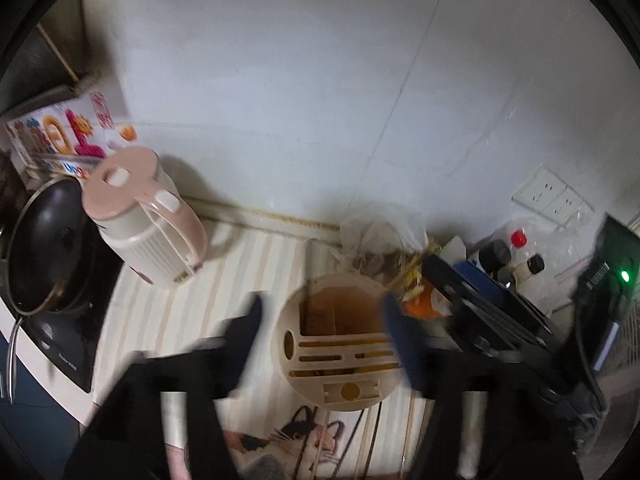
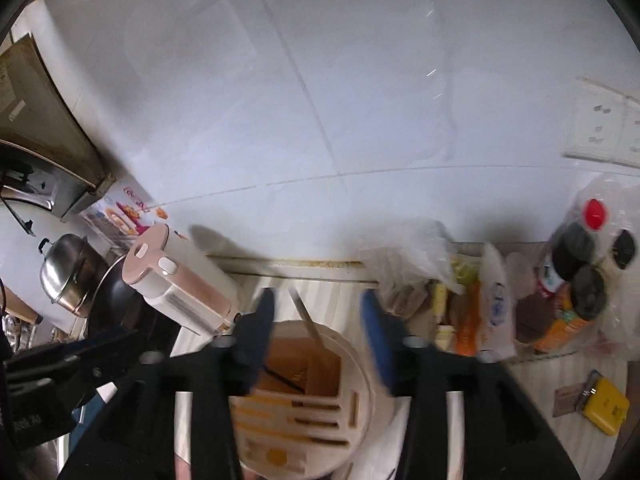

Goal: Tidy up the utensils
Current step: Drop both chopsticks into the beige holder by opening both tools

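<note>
The left gripper (image 1: 320,320) hangs over the round beige utensil holder (image 1: 340,344), its 2 blue-padded jaws spread wide with nothing between them. The right gripper (image 2: 318,330) straddles the same holder (image 2: 308,400), jaws likewise parted and empty. A chopstick (image 2: 306,320) stands tilted in the holder's open compartment. More chopsticks (image 1: 368,440) lie on the striped countertop (image 1: 240,256) beside a cat-print cloth (image 1: 304,436). A pink-lidded kettle (image 1: 148,212) stands to the left.

Utensil holder (image 1: 340,344) on the counter (image 1: 248,248), kettle (image 1: 150,216) to its left, chopsticks (image 1: 368,440) seemingly before it
</note>
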`<action>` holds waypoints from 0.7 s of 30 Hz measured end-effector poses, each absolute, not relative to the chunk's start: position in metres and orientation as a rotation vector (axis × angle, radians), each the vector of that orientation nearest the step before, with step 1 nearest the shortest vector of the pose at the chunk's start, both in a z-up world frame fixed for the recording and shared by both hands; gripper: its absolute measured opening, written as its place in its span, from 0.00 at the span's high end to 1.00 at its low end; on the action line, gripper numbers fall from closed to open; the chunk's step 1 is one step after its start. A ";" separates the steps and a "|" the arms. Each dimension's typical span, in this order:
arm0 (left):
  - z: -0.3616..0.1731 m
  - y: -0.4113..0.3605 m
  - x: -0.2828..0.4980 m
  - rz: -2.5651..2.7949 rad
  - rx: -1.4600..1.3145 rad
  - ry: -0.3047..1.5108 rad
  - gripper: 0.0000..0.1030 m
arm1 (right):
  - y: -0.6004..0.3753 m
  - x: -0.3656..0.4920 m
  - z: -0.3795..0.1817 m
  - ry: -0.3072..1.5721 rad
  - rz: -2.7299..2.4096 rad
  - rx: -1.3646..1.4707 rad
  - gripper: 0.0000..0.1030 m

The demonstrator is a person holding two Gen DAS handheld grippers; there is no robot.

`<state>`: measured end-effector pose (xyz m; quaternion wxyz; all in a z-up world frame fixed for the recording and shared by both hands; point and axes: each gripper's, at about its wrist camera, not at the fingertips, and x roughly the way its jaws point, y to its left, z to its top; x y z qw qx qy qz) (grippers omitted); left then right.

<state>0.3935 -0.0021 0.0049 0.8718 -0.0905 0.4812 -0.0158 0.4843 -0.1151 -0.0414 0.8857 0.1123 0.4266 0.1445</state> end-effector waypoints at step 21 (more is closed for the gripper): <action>-0.131 0.015 0.308 0.153 0.011 1.095 0.00 | -0.182 0.356 -0.153 1.163 0.024 0.228 0.20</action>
